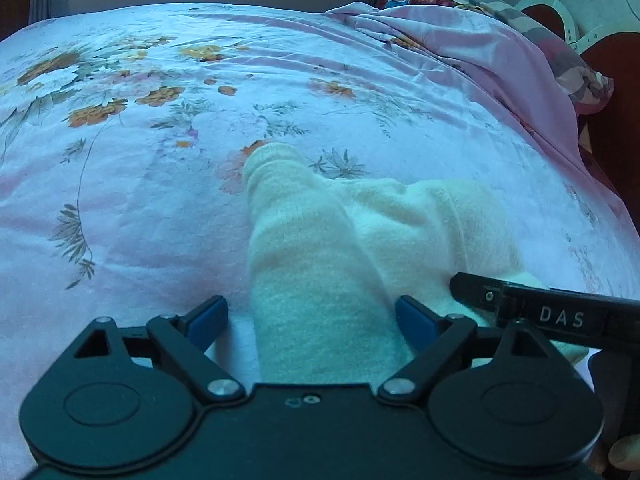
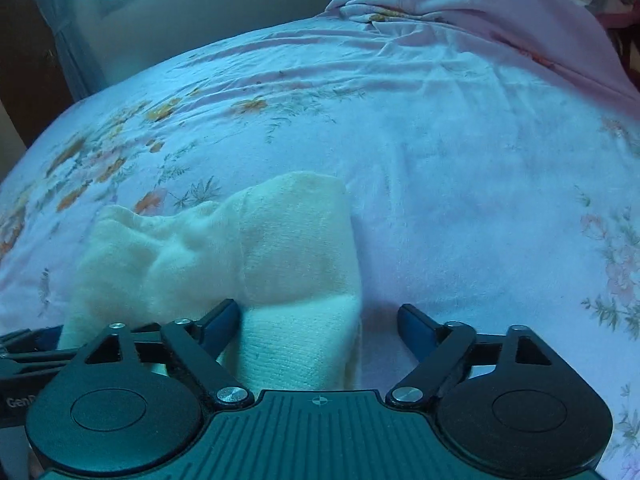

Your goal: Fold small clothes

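Between my left gripper's [image 1: 311, 316] wide-spread blue fingers lies one tube of the small cream knitted garment [image 1: 360, 240], its long axis running straight away from me across the pink floral bedsheet [image 1: 140, 208]. My right gripper [image 2: 319, 322], just beside it and level, is equally wide over the garment's right tube, which sits nearer its left finger [image 2: 226, 316]. Neither holds cloth; I judge both equally near for a hem grab.

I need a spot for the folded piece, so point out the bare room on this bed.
Free: the floral sheet right of the cream garment, up to the bunched pink bedding; also the stretch left of the garment. Crowded: the near edge, where the left tool and right tool sit open around the garment.
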The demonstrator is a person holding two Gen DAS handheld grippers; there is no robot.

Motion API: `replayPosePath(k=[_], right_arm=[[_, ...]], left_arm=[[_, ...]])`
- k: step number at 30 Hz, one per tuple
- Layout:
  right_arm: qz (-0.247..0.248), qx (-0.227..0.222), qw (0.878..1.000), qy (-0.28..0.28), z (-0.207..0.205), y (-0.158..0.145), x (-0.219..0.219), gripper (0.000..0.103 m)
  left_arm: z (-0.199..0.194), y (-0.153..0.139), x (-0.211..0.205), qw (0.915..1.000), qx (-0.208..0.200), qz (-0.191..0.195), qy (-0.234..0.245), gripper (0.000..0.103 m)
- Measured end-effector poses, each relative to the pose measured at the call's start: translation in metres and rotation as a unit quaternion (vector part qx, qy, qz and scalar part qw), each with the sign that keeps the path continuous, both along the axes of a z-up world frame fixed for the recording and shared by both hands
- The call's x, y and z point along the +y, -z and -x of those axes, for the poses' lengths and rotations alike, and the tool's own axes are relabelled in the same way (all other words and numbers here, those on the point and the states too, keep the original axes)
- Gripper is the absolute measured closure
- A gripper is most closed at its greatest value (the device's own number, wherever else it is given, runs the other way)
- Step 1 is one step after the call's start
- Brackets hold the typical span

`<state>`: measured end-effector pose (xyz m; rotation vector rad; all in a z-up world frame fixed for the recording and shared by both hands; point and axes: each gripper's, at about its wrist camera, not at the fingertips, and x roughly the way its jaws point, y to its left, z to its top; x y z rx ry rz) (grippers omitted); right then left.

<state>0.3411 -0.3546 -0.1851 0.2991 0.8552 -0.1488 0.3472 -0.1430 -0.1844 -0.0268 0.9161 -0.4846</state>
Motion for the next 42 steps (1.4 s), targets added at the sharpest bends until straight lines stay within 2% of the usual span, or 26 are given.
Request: replayPosePath(k=[2,5,12,17,21,25,28,33,36,38,40,42], right_arm=[[-0.006,0.005,1.0,0.003,0.002,-0.005,-0.001,0.017],[0.004,-0.009,1.0,0.0,0.014,-0.021,0.003,0.017],[0.017,-0.045,0.999,-0.009,0.067,-0.045,0.017,0.017],[0.01,-0.028,1.0,-0.008,0.104,-0.035,0.018,0.017],[0.003,0.012,1.0,-0.012,0.119,-0.015,0.018,0.017],[0.007,0.014,1.0,-0.02,0.128,-0.018,0.02,0.017],[-0.011,-0.004,1.0,-0.017,0.137,-0.027,0.019,0.017],[0.034,0.028,0.998,-0.036,0.141,-0.015,0.036,0.017],[0.024,0.02,0.999,-0.024,0.151,-0.016,0.035,0.017],[0.038,0.011,0.999,-0.016,0.158,-0.018,0.036,0.017],[0.041,0.031,0.999,-0.019,0.158,-0.007,0.037,0.017],[0.041,0.029,0.999,-0.018,0.161,-0.008,0.036,0.017]], left_arm=[[0.002,-0.004,0.001,0.9999,0.008,-0.001,-0.008,0.012],[0.012,-0.012,0.004,0.9998,0.009,0.003,-0.015,0.014],[0.052,-0.019,0.017,1.0,0.003,0.002,-0.004,0.014],[0.075,-0.012,0.024,0.9999,0.01,-0.008,0.002,0.013],[0.088,-0.009,0.026,0.9998,0.009,-0.014,0.008,0.013],[0.096,-0.012,0.033,0.9997,0.019,-0.008,0.011,0.013],[0.104,-0.015,0.04,0.9998,0.019,0.003,0.006,0.014],[0.118,-0.01,0.044,0.9997,0.013,-0.02,0.008,0.013],[0.132,-0.009,0.046,0.9995,0.008,-0.025,0.018,0.013],[0.137,-0.008,0.048,0.9995,0.011,-0.022,0.018,0.013],[0.141,-0.007,0.048,0.9994,0.014,-0.024,0.02,0.013],[0.144,-0.007,0.049,0.9993,0.015,-0.024,0.022,0.013]])
